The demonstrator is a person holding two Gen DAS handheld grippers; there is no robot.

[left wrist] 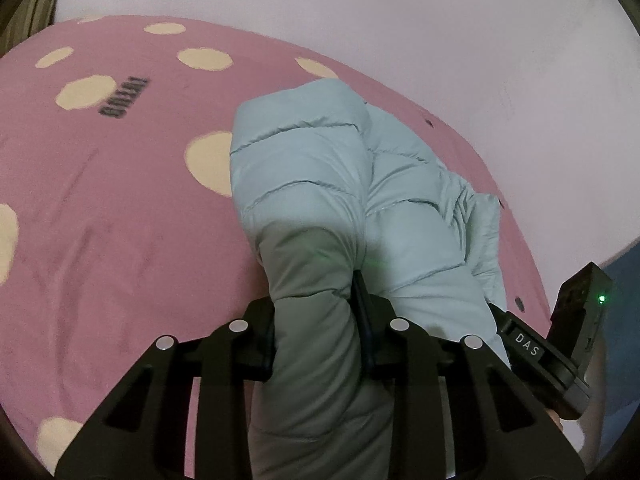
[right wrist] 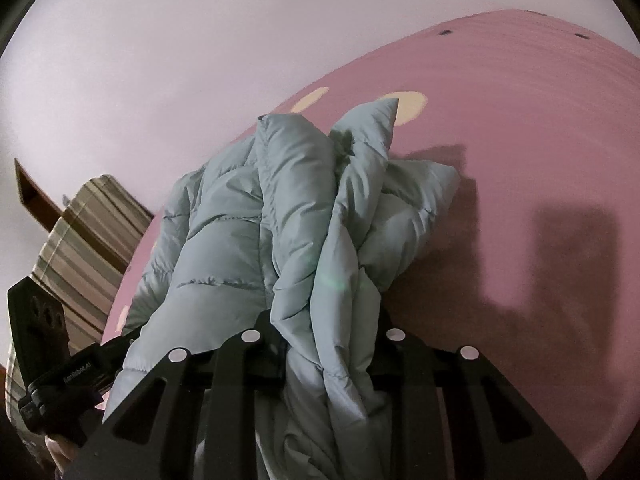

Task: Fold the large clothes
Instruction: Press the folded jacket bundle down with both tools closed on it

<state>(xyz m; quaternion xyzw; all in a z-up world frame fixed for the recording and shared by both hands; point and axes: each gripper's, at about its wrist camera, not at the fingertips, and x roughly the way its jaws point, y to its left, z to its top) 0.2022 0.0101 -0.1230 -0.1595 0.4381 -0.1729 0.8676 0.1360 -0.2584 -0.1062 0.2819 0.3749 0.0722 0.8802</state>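
Observation:
A pale blue-green quilted puffer jacket [left wrist: 320, 168] lies bunched on a pink bed cover [left wrist: 120, 208] with cream spots. My left gripper [left wrist: 316, 320] is shut on a thick fold of the jacket, which fills the gap between its black fingers [left wrist: 362, 304]. In the right wrist view the same jacket [right wrist: 248, 232] hangs in crumpled folds. My right gripper [right wrist: 324, 340] is shut on a bunch of its fabric. The other gripper's body shows at the right edge of the left wrist view [left wrist: 576, 320] and at the lower left of the right wrist view [right wrist: 44, 360].
A pale wall [left wrist: 400, 8] runs behind the bed. A striped cushion or bedding [right wrist: 80, 248] lies by the bed's left side in the right wrist view. The pink cover [right wrist: 520, 160] stretches to the right with shadows on it.

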